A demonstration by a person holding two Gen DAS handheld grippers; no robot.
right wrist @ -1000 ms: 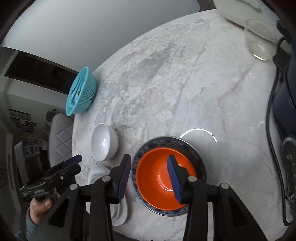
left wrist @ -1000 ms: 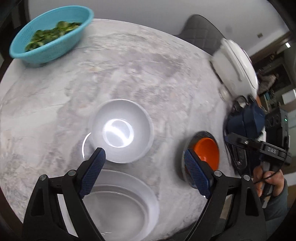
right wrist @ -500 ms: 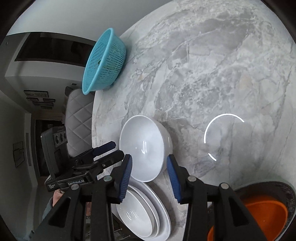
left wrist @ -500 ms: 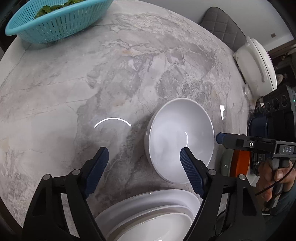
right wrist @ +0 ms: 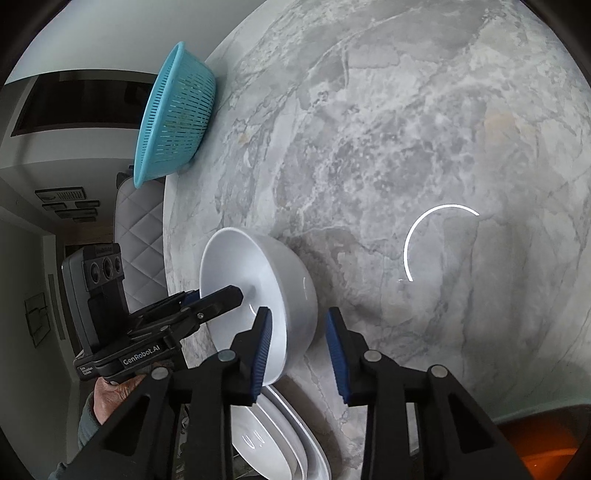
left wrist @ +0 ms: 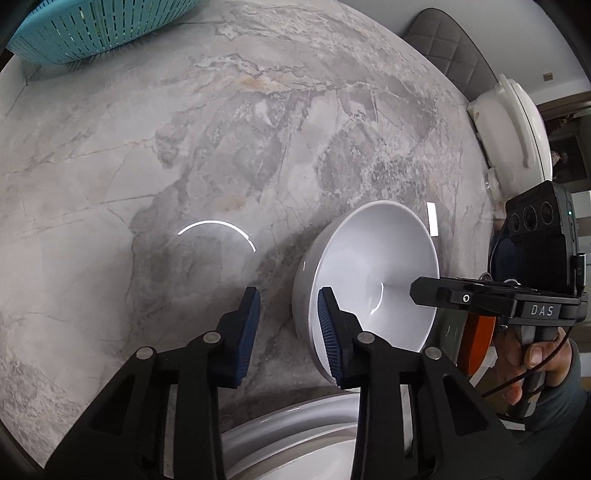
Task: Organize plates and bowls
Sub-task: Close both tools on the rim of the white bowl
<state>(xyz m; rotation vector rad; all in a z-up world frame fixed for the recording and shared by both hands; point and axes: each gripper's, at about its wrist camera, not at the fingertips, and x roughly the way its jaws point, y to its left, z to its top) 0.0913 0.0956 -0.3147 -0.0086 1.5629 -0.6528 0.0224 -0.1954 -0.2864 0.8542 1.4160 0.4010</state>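
A white bowl (left wrist: 373, 273) stands on the marble table, also in the right wrist view (right wrist: 258, 291). Both grippers straddle its rim from opposite sides. My left gripper (left wrist: 288, 325) has its jaws partly closed, the right pad inside the bowl, the left pad outside with a gap. My right gripper (right wrist: 299, 350) is open, its left pad inside the bowl, the right pad outside. A stack of white plates (left wrist: 306, 439) lies at the near table edge, also in the right wrist view (right wrist: 280, 439). An orange bowl (left wrist: 476, 343) sits behind the right gripper.
A teal colander (left wrist: 85, 29) stands at the far left edge, also in the right wrist view (right wrist: 173, 114). A white appliance (left wrist: 517, 133) sits at the far right. Grey chairs (right wrist: 136, 229) stand around the marble table (left wrist: 184, 147).
My left gripper's jaws have narrowed and moved onto the white bowl's rim. My right gripper has come closer to the bowl and now straddles its other rim.
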